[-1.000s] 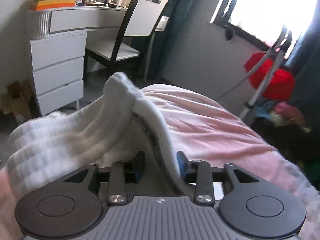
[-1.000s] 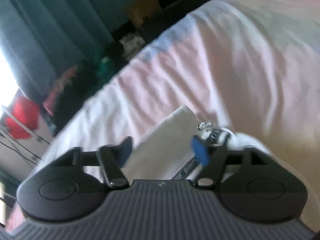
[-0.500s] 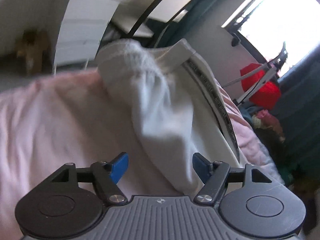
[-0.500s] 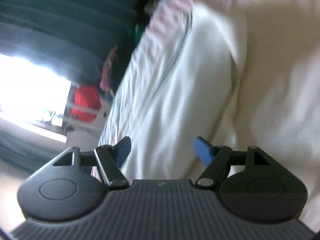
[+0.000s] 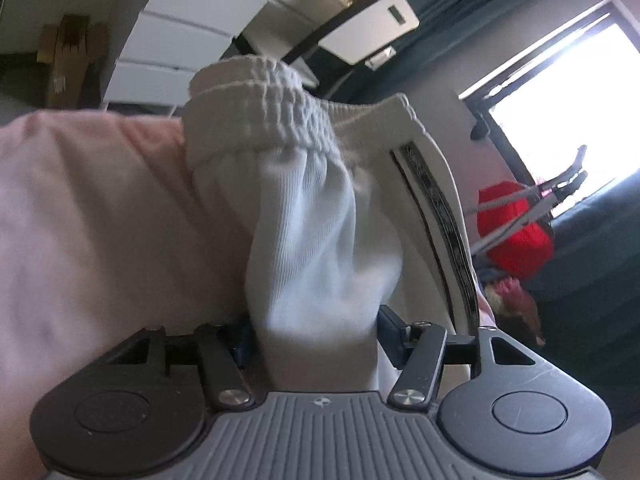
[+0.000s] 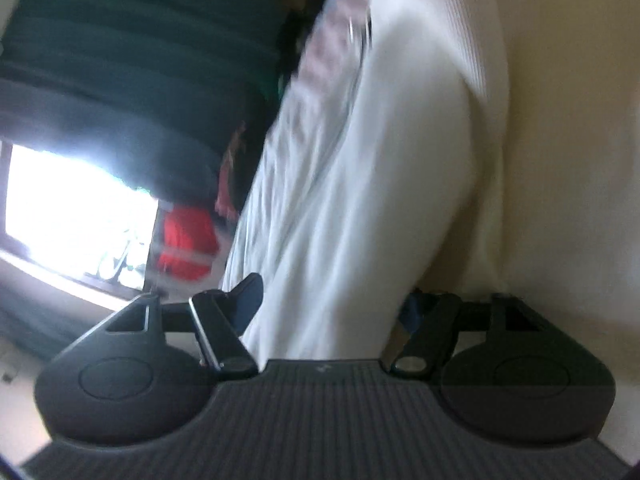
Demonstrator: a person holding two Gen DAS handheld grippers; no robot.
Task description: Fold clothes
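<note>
The white trousers point(image 5: 316, 216) lie bunched on the pink bedspread point(image 5: 100, 220), and a thick fold of them fills the gap of the left gripper point(image 5: 314, 330), whose two fingers press in on the cloth from either side. Their gathered waistband point(image 5: 260, 108) stands up beyond the fingers, with a dark patterned stripe point(image 5: 436, 208) running down the side. Past the trousers stand white drawers point(image 5: 176, 48), a chair point(image 5: 360, 28) and a red bag point(image 5: 516, 236). The right gripper point(image 6: 330, 304) likewise closes on a fold of the same trousers point(image 6: 380, 184), though blur hides detail there.
</note>
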